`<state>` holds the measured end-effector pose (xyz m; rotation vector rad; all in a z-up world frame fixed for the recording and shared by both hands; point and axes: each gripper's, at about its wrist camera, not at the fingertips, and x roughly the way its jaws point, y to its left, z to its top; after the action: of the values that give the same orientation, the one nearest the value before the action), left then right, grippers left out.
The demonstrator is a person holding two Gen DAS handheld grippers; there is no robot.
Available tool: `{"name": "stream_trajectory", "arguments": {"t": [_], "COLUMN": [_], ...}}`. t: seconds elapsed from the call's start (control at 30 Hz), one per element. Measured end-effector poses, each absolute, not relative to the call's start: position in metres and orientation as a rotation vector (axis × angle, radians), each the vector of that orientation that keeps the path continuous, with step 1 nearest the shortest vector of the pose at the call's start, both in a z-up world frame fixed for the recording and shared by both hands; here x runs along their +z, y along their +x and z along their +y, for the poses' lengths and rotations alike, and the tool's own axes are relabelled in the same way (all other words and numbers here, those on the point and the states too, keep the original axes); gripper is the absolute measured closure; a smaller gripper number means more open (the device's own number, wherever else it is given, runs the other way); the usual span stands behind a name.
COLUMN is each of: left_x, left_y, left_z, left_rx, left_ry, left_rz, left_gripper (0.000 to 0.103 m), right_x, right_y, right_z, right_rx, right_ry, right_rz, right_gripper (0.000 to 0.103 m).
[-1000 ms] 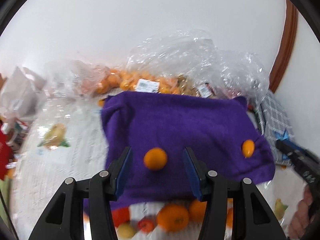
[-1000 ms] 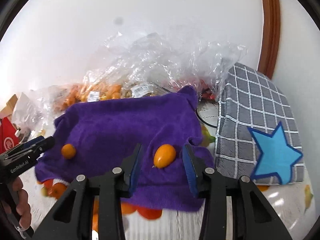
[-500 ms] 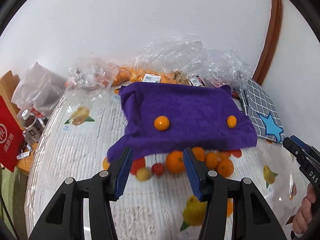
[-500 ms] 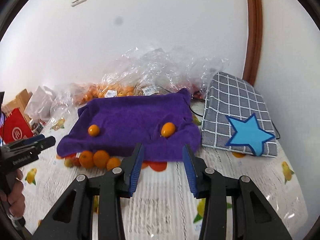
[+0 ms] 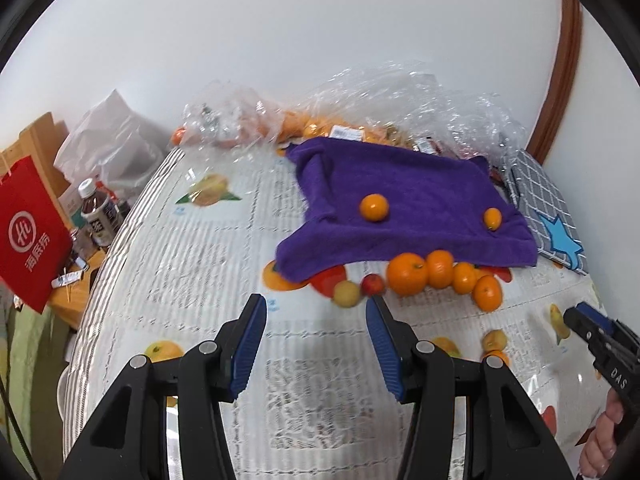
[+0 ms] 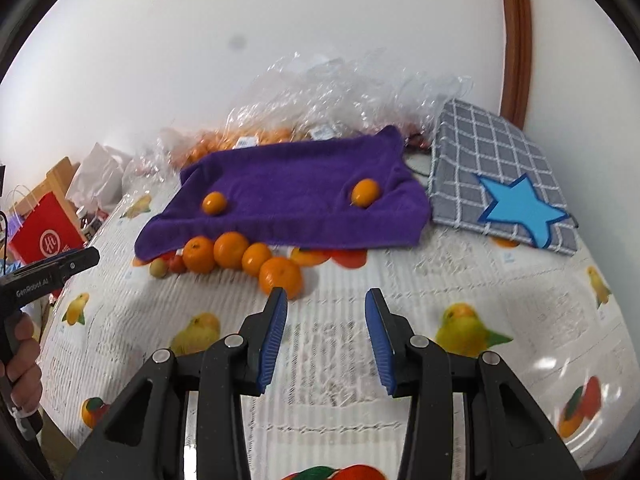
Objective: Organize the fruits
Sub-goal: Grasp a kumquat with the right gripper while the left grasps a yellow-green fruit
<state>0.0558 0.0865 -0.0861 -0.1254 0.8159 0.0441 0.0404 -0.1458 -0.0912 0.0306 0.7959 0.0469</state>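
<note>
A purple towel (image 5: 408, 196) (image 6: 296, 196) lies on the table with two small oranges on it: a round one (image 5: 373, 207) (image 6: 214, 203) and an oval one (image 5: 492, 218) (image 6: 365, 192). Several oranges (image 5: 407, 273) (image 6: 280, 276) line up along its front edge, with a small red fruit (image 5: 373, 284) and a yellowish one (image 5: 346, 293) at their left end. My left gripper (image 5: 316, 320) is open and empty, above the tablecloth in front of the fruit row. My right gripper (image 6: 326, 312) is open and empty, just in front of the nearest orange.
Clear plastic bags with more oranges (image 5: 320, 128) (image 6: 320, 92) pile up against the back wall. A grey checked cloth with a blue star (image 6: 504, 184) (image 5: 548, 216) lies right of the towel. A red paper bag (image 5: 28, 232) and bottles (image 5: 98, 208) stand past the table's left edge.
Both grippers have pulled back from the towel toward the table's front. Each stood around one small orange on the towel; both oranges now lie far ahead, and the fruit row has come into view.
</note>
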Motion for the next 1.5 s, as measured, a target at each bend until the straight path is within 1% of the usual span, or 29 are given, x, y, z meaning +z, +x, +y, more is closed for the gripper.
{"name": "stream_trajectory", "arguments": {"t": [0.17, 0.53, 0.63, 0.7, 1.07, 1.4, 1.5], "left_x": [-0.099, -0.122, -0.129, -0.134, -0.147, -0.154, -0.156], "left_y": [0.057, 0.059, 0.060, 0.063, 0.084, 0.108, 0.111], "left_z": [0.097, 0.112, 0.111, 0.111, 0.080, 0.063, 0.062], "left_rx": [0.054, 0.053, 0.042, 0.042, -0.030, 0.003, 0.005], "left_ry": [-0.141, -0.166, -0.158, -0.156, -0.172, -0.132, -0.138], "left_rz": [0.840, 0.882, 0.887, 0.899, 0.924, 0.914, 0.904], "left_gripper": [0.053, 0.053, 0.053, 0.053, 0.053, 0.053, 0.055], "right_x": [-0.112, -0.153, -0.160, -0.164, -0.150, -0.147, -0.148], "right_y": [0.040, 0.044, 0.050, 0.050, 0.033, 0.033, 0.037], "right_z": [-0.128, -0.089, -0.085, -0.084, -0.096, -0.139, -0.154], "right_rx": [0.116, 0.211, 0.208, 0.202, 0.234, 0.157, 0.122], "right_ry": [0.034, 0.023, 0.019, 0.011, -0.010, -0.026, -0.035], "right_rz": [0.843, 0.932, 0.952, 0.960, 0.909, 0.865, 0.858], "right_gripper": [0.064, 0.064, 0.071, 0.072, 0.073, 0.073, 0.073]}}
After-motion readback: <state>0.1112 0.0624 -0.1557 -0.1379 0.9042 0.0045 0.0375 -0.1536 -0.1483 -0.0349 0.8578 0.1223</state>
